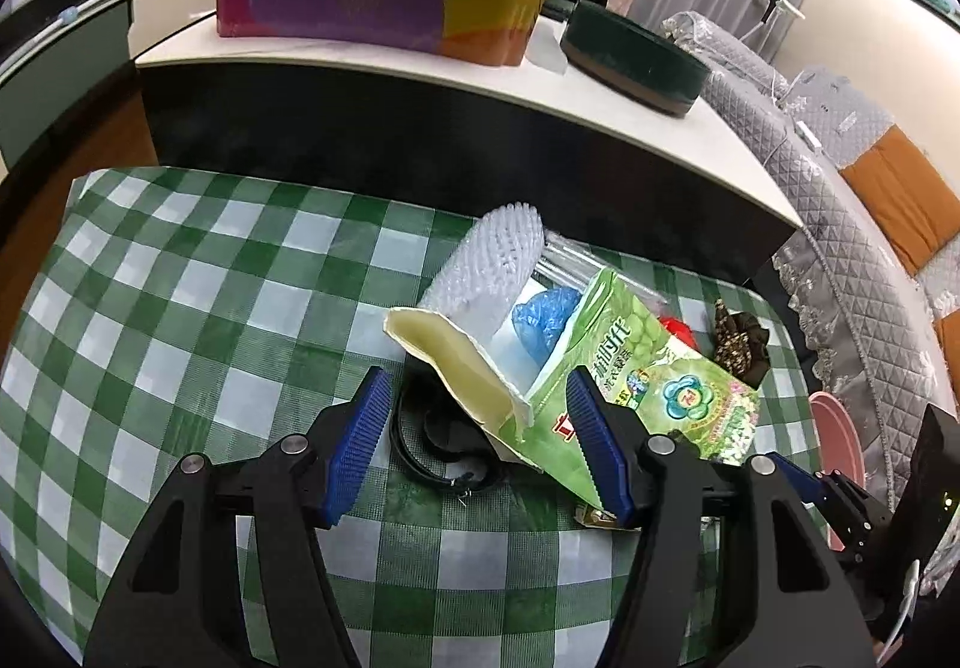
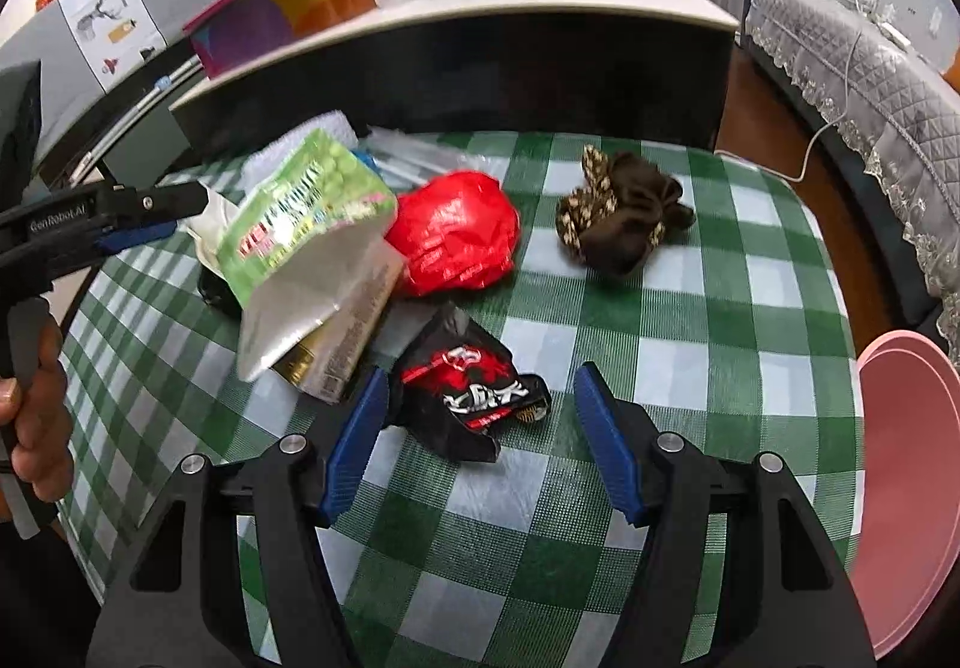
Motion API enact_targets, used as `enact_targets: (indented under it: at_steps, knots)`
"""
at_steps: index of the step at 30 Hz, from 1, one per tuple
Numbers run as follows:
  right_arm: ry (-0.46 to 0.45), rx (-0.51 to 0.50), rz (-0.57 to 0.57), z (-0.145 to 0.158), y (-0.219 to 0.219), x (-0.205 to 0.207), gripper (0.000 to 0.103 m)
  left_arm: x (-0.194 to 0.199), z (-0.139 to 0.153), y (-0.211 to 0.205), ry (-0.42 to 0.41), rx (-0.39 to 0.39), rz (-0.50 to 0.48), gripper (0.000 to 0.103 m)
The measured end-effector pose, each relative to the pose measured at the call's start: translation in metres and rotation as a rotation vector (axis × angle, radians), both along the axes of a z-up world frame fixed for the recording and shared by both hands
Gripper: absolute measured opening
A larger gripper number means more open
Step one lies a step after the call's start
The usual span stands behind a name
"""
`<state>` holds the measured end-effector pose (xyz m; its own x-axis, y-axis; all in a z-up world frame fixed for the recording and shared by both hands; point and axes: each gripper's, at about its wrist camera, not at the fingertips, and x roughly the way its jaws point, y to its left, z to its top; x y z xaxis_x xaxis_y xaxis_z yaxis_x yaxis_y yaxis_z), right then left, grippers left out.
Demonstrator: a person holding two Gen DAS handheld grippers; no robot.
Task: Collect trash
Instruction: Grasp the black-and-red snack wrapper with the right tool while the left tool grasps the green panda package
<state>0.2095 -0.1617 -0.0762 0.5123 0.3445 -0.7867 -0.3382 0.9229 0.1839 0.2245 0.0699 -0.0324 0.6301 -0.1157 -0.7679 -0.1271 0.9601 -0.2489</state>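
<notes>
Both tongs gape empty over the checked tabletop (image 2: 690, 320): the left gripper (image 1: 480, 446) straddling the green packet (image 1: 648, 368), the right gripper (image 2: 480, 440) straddling the black-and-red wrapper (image 2: 468, 392).

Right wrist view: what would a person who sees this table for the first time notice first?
The crumpled red bag near the middle of the green checked tablecloth stands out most. Left of it lies a green printed pack. A black and red wrapper lies between the open right tongs, not pinched, and a pink basin shows at the right edge.
</notes>
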Motion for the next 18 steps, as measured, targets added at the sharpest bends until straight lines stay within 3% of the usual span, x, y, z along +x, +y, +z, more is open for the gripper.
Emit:
enact_targets:
  at_steps: [4, 5, 6, 12, 18]
  knots:
    - [0.008, 0.004, 0.017, -0.003, 0.000, -0.001, 0.050, 0.006, -0.008, -0.001, 0.027, -0.028, -0.006, 0.045]
    - [0.003, -0.008, 0.021, -0.002, 0.001, -0.002, 0.048, 0.006, -0.009, -0.002, 0.032, -0.031, -0.011, 0.037]
    - [0.000, -0.021, 0.027, -0.001, 0.002, -0.003, 0.036, 0.006, -0.010, -0.002, 0.039, -0.022, -0.011, 0.027]
    - [-0.035, -0.024, 0.053, 0.012, 0.001, -0.011, 0.034, 0.001, 0.006, 0.001, 0.000, 0.005, 0.001, 0.010]
    - [-0.094, -0.012, 0.041, 0.035, -0.010, -0.022, 0.034, -0.010, 0.031, -0.004, -0.070, 0.049, -0.019, 0.005]
